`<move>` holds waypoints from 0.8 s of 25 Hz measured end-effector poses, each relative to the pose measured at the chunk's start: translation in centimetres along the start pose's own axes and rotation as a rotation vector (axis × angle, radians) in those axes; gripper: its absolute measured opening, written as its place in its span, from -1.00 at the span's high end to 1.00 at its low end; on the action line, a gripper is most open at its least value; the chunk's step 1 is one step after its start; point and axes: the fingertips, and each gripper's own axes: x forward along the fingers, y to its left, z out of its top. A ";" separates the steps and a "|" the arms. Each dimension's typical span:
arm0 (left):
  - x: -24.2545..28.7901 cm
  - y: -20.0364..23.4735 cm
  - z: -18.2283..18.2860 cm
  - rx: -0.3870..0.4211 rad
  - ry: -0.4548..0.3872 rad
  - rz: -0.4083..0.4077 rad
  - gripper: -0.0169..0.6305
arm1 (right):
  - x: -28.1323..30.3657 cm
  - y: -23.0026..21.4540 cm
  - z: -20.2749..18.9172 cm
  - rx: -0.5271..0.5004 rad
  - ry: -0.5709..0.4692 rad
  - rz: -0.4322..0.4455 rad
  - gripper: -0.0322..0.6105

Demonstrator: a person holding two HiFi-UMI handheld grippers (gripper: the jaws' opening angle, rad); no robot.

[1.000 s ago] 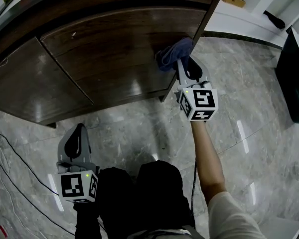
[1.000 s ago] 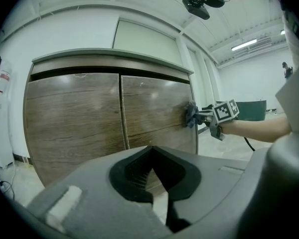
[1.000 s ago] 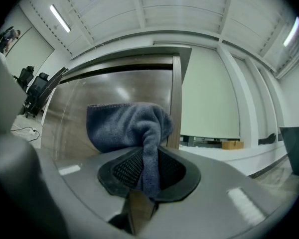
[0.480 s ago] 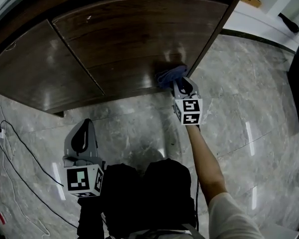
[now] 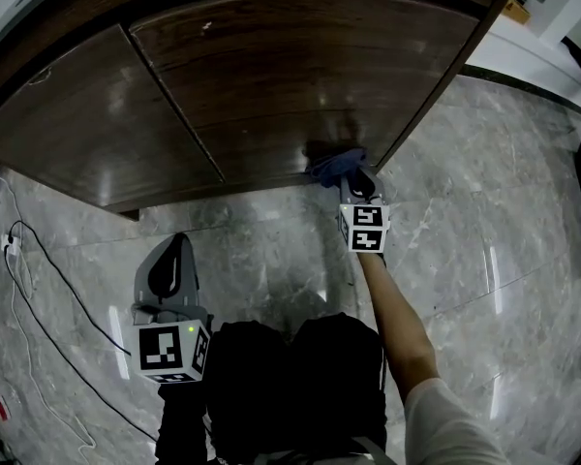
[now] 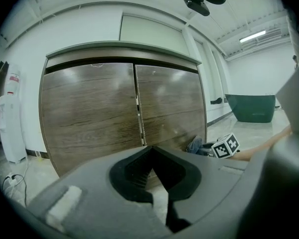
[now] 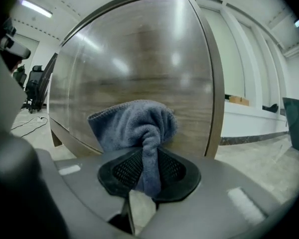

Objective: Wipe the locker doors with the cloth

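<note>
Right gripper view shows your right claw (image 7: 145, 176) clamped on the blue cloth (image 7: 132, 123) at the low right corner of the locker door (image 7: 139, 54), so press it flat and wipe in overlapping lines, while your left claw (image 5: 169, 267) hangs shut and empty.

The right gripper (image 5: 350, 174), clamped on the cloth (image 5: 331, 165), has slid toward 6 o'clock down the right-hand locker door (image 5: 300, 76). A second ago the cloth sat partway up the door by its 3 o'clock edge; now it presses low on the panel, just above the bottom edge and close to the floor (image 5: 271, 240). The person's right arm (image 5: 395, 313) reaches further out, so the gripper's marker cube (image 5: 364, 229) looks smaller. More of the locker front fills the head view's 12 o'clock side.
</note>
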 end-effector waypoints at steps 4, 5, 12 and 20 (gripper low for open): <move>0.3 -0.2 0.4 -0.011 -0.008 -0.008 0.94 | -1.4 0.9 5.6 -0.034 -0.116 0.015 0.66; 0.3 -0.3 0.6 -0.013 -0.012 -0.012 0.94 | -1.8 1.1 7.1 -0.043 -0.141 0.018 0.66; 0.4 -0.8 2.1 -0.008 -0.038 -0.036 0.94 | -5.3 2.2 17.9 -0.090 -0.293 0.043 0.66; -0.3 -1.2 4.6 -0.004 -0.076 -0.058 0.94 | -9.1 3.3 30.1 -0.120 -0.424 0.072 0.66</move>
